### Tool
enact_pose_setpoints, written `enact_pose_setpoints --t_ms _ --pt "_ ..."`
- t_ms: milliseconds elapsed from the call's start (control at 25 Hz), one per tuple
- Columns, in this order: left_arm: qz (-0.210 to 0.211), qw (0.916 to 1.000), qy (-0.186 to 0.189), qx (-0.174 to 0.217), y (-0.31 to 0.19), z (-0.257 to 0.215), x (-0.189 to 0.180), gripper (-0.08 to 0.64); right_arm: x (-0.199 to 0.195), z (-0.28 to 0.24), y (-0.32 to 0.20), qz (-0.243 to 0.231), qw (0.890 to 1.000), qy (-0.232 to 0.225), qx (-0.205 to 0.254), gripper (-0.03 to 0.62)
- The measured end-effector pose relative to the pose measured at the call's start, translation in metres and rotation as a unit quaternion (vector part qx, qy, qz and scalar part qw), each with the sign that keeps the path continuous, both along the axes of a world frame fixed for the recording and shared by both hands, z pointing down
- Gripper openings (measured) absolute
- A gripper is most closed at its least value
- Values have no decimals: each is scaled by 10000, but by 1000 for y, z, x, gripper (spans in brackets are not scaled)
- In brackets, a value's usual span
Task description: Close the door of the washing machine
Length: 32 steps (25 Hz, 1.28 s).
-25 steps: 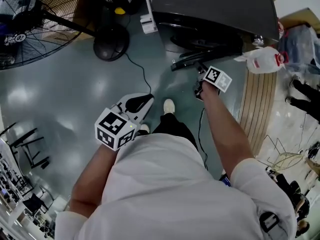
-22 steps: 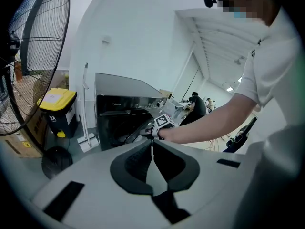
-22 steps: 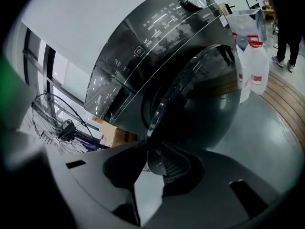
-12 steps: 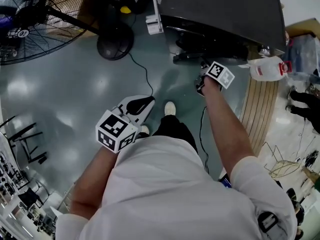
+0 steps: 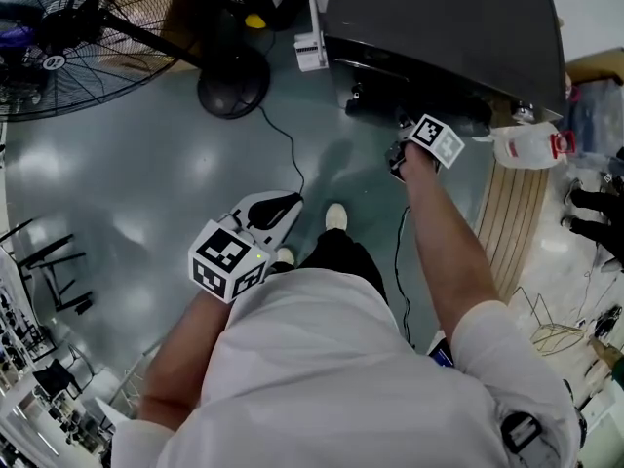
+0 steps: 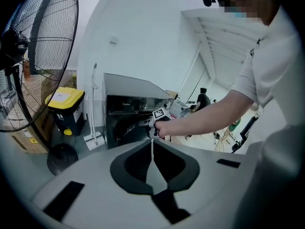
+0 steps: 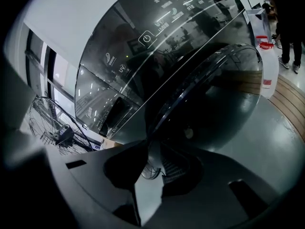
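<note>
Left tongs (image 6: pixel 152 149): pressed together, nothing between, held low over the grey floor (image 5: pixel 146 164) and taking no part. Further right, a black cable (image 5: pixel 281 144) trailing across the floor toward a white shoe (image 5: pixel 335 216). Then the washing machine (image 5: pixel 439 27), dark and glossy, standing at the top of the head view, with the door (image 7: pixel 209 104) on its front swung nearly home and only a narrow gap left. Right tongs (image 7: pixel 147 146): reaching out at the end of a bare forearm, just now drawing closer together, tips nipped on the door's rim as far as can be told, not spread around it. Rightmost, a white jug (image 5: pixel 526 146) with a red cap near the machine's right corner, at the edge of a ribbed wooden strip (image 5: pixel 507 213). As for handling, likely a stiff, rigid door, swinging light on its hinge but needing a firm last push to catch the latch. Smooth domed glass in the middle, probably slippery under the pads and no place to squeeze. Best taken at the rim on the free edge, away from the hinge, or simply pushed flat there. Worth keeping the tips clear of the closing gap, and pressing straight toward the machine rather than sideways.
</note>
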<state>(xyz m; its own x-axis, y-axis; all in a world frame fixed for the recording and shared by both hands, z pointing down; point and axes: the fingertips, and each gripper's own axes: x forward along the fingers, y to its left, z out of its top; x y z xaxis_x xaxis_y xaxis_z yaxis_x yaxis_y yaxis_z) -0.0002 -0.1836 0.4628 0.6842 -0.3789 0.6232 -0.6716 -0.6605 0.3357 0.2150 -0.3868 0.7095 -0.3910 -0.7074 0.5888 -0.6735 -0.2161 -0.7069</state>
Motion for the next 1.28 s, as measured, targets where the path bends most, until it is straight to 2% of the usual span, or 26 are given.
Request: enact_pose_setpoints --t_ms 440,960,1120,1200,1280 --pt "-67 10000 4 -37 -2 1 -4 21 1 -1 -15 -71 9997 225 44 91" --pt "-1 10000 46 -59 -6 1 -9 21 3 -2 -22 -104 9997 235 53 94" --pt "70 9999 113 -77 -4 2 -4 21 3 -2 -20 -284 9991 311 43 89" --pt "102 9998 143 -67 -3 1 -5 21 1 -4 -18 -389 9986 360 42 63" --pt "129 9997 177 -49 -2 1 -5 21 -2 -4 -11 -533 9978 393 51 76"
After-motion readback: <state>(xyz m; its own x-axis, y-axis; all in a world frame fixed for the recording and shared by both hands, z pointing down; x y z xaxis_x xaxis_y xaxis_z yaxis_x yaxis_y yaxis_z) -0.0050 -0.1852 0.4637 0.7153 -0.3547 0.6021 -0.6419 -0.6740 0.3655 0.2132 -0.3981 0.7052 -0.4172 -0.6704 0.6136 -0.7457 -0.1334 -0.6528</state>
